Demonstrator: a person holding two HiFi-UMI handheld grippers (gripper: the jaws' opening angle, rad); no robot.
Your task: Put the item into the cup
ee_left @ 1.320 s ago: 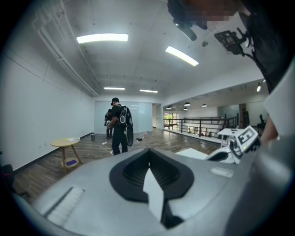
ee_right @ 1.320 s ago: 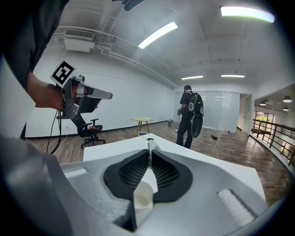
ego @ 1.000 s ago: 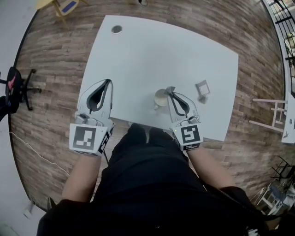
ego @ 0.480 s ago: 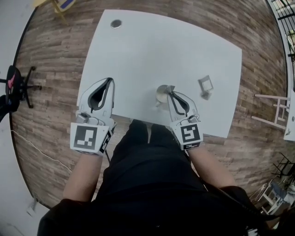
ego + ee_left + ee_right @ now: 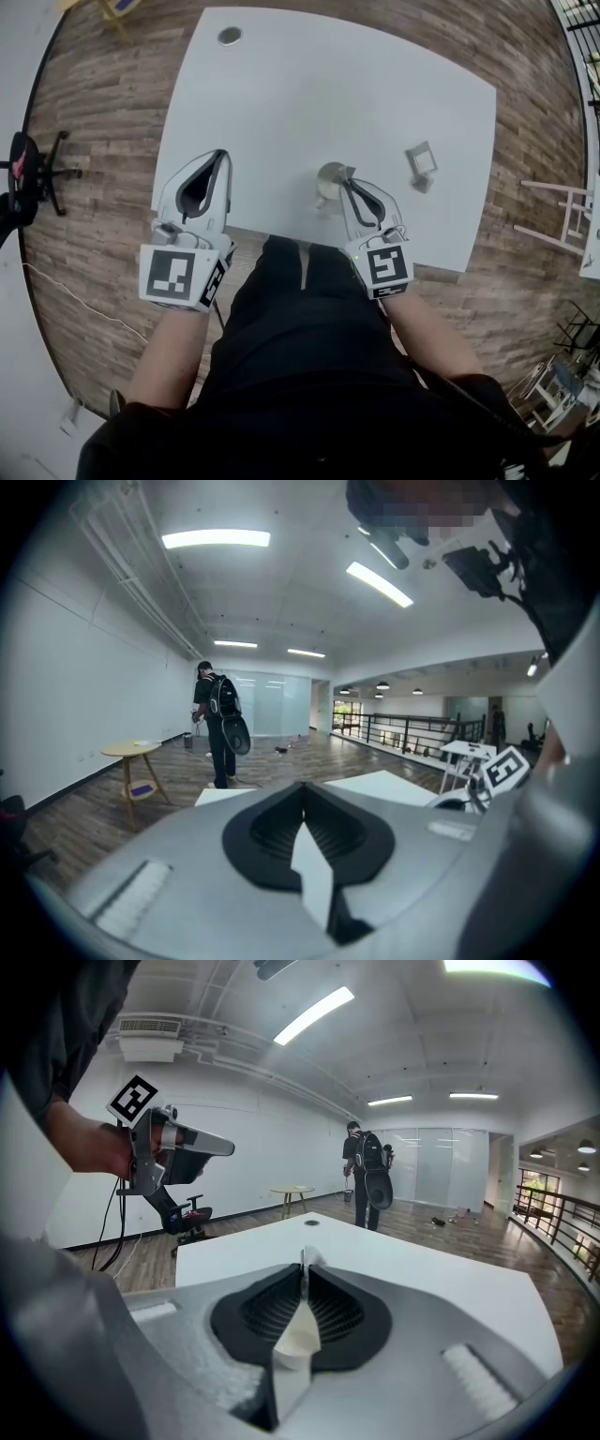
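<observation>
wood-plank floor (image 5: 103, 112) surrounds a wide white surface (image 5: 309, 84), bare apart from a cable hole (image 5: 230, 36) at its far corner and a few small things near the front edge. left claw (image 5: 222, 157) is clenched on nothing and held over the surface's left edge, apparently parked out of the way. right claw (image 5: 347, 181) is clenched on the item (image 5: 350, 172), a thin pale flat piece poking out past its tips. it hangs just above the rim of the cream cup (image 5: 328, 176), which the right gripper view shows directly beneath the jaws, so a release looks likely to drop it inside. another small square piece (image 5: 420, 159) lies well to the right.
</observation>
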